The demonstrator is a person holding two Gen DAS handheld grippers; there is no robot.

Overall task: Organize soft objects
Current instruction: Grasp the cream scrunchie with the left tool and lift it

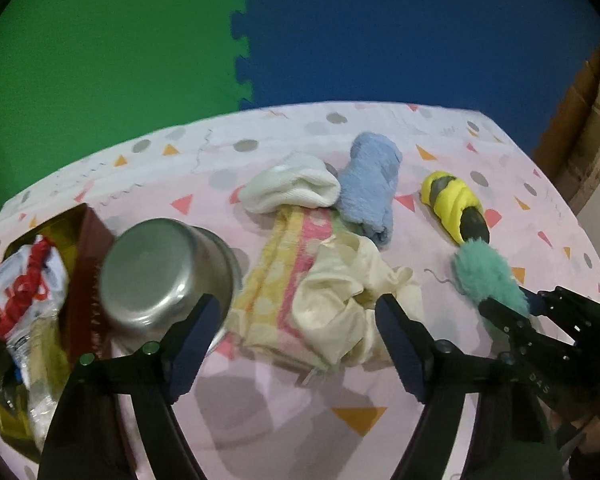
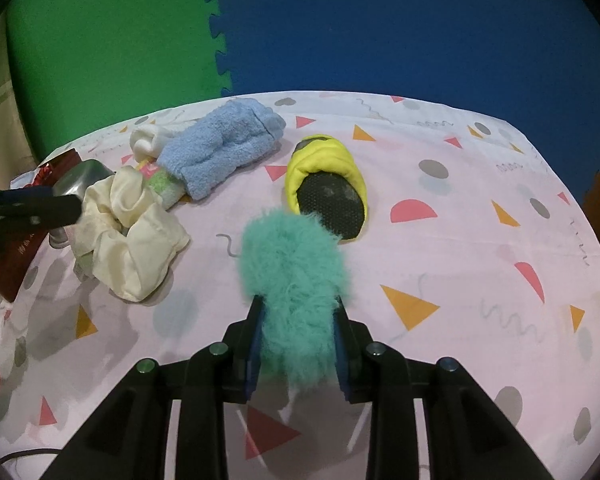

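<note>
The teal fluffy thing, shaggy and long-piled, sits low in the middle of the right wrist view, clamped in the right gripper, whose jaws press its sides above the pink patterned bench. The left gripper has its jaws wide apart over a cream cloth. Only the left wrist view shows the steel cup whole and a box at lower left.

Both set low and close over the tabletop, tilted steeply down toward its far edge and the green-and-blue foam wall. Left view nearer the left edge, beside the steel cup; right view further right. Shared: cream cloth, blue towel, yellow slipper, teal fluff.
</note>
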